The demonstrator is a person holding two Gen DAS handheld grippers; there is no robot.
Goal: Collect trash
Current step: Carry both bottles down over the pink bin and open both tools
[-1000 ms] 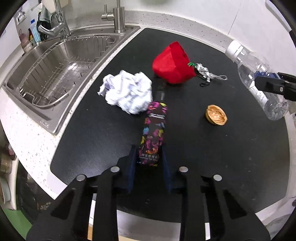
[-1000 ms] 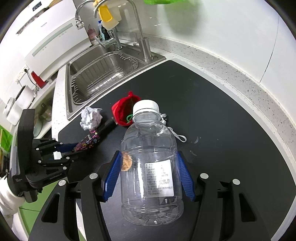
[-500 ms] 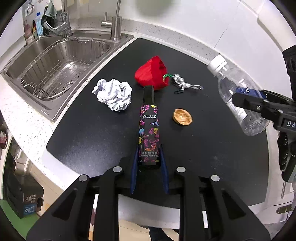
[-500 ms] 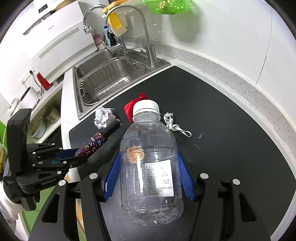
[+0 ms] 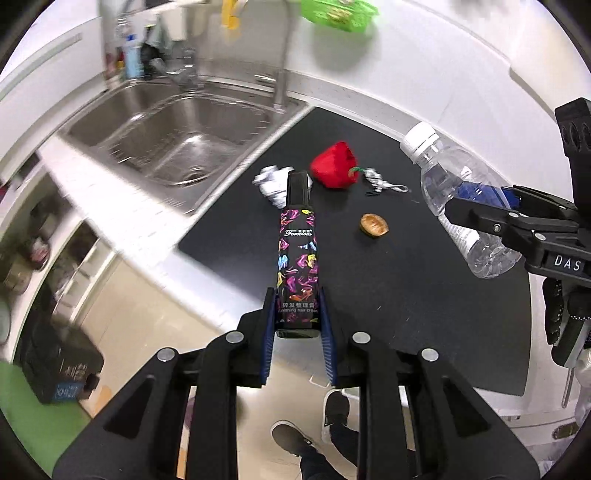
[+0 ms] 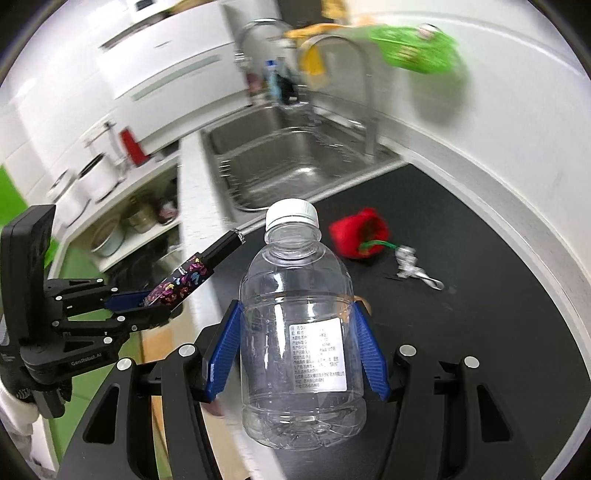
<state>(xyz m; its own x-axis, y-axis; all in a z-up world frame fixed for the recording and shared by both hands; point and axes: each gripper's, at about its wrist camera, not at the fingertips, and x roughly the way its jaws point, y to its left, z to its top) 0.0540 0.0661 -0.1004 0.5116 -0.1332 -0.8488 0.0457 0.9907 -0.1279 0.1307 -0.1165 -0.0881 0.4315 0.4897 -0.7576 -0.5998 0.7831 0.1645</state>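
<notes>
My left gripper (image 5: 297, 314) is shut on the base of a black hair-cream tube (image 5: 297, 254) with a colourful print, held up in the air past the counter's front edge. My right gripper (image 6: 295, 347) is shut on a clear empty plastic bottle (image 6: 299, 317) with a white cap, lifted above the black mat (image 6: 498, 295). From the left wrist view the bottle (image 5: 458, 199) shows at the right; from the right wrist view the tube (image 6: 192, 273) shows at the left. On the mat lie a crumpled white paper (image 5: 271, 182), a red pouch (image 5: 334, 166), a silvery wrapper (image 5: 380, 181) and a walnut shell (image 5: 373, 223).
A steel sink (image 5: 177, 136) with a tall tap (image 5: 282, 85) lies left of the mat. A green basket (image 5: 338, 14) hangs on the white wall. Below the counter's edge are the floor, open shelves with pots (image 6: 122, 229) and a person's shoes (image 5: 314, 424).
Both grippers have risen and drawn back from the counter with tube and bottle; the mat items look smaller and farther, and floor and shoes have come into the left wrist view.
</notes>
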